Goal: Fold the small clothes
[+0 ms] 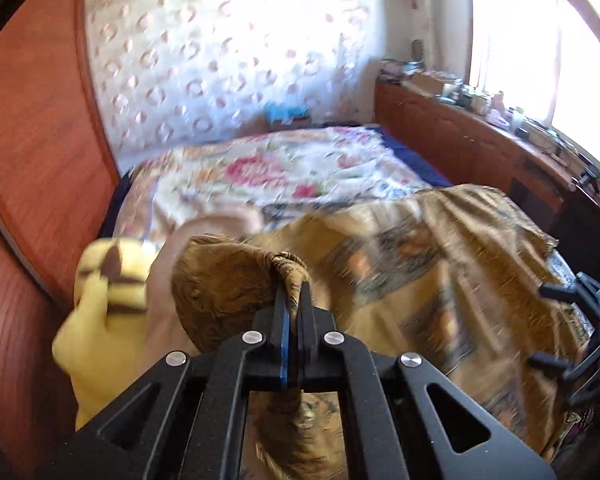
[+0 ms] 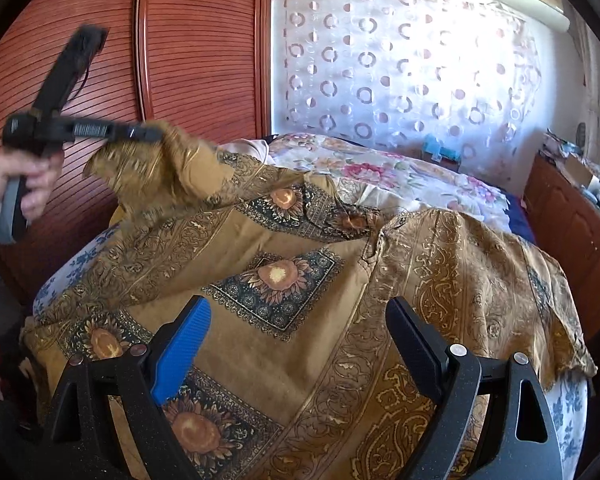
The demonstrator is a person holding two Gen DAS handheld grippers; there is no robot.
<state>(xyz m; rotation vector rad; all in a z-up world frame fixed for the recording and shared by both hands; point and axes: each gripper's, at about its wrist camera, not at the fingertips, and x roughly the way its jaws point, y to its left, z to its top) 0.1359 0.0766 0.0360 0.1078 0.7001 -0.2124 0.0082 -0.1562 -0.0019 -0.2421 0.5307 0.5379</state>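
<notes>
A golden-brown cloth with sunflower squares (image 2: 284, 276) lies spread over the near end of the bed; it also shows in the left wrist view (image 1: 440, 264). My left gripper (image 1: 294, 292) is shut on a bunched corner of this cloth and holds it lifted off the bed; in the right wrist view this gripper (image 2: 140, 134) is at the upper left with the corner hanging from it. My right gripper (image 2: 300, 340) is open and empty, just above the middle of the cloth; it shows at the right edge of the left wrist view (image 1: 556, 324).
A yellow and brown plush item (image 1: 104, 300) lies at the bed's left side. A floral bedspread (image 2: 400, 176) covers the far bed. A red-brown wardrobe (image 2: 180, 60) stands left. A wooden ledge with clutter (image 1: 460, 120) runs along the right under the window.
</notes>
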